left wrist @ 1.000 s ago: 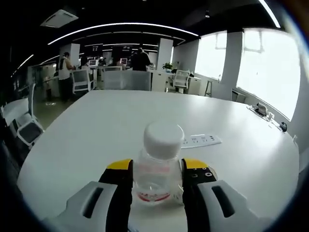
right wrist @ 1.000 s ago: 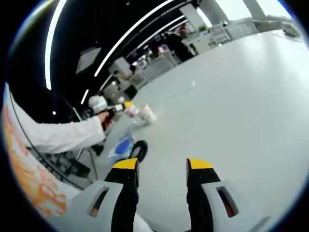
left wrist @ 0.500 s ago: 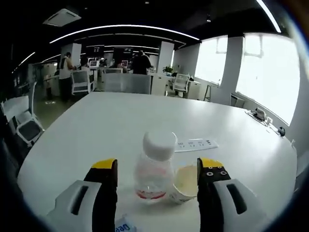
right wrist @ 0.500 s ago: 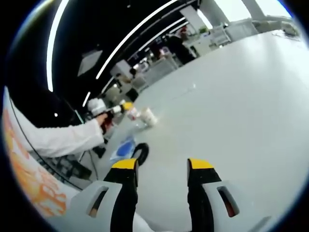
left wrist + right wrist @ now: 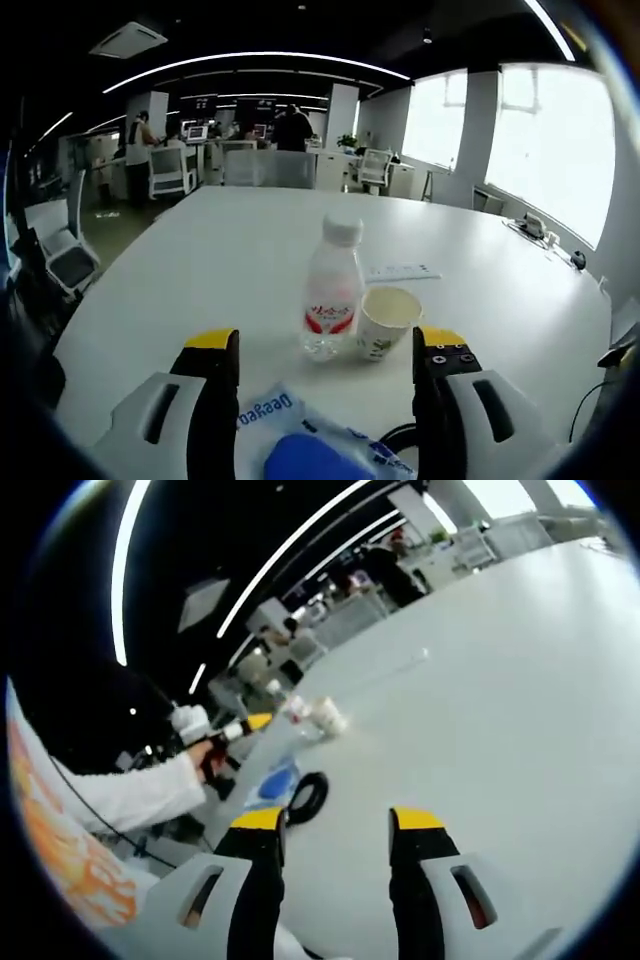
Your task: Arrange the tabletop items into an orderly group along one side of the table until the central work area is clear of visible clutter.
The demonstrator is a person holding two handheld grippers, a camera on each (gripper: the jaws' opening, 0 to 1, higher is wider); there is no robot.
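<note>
Ahead of the left gripper [image 5: 325, 350], a bottle [image 5: 332, 290] touching a paper cup [image 5: 387, 321] blocks the way; the white table [image 5: 240, 250] beyond looks open, apart from perhaps a flat strip [image 5: 401, 271].

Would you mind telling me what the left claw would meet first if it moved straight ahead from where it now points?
Probably the blue-and-white packet lying between its jaws, then the small bottle and paper cup standing beyond it; how low the left claw sits is unclear.

Your blue-and-white packet [image 5: 300, 445] is cut off at the left gripper view's bottom edge; the bottle [image 5: 295, 708] and paper cup [image 5: 328, 716] look small and blurred.
</note>
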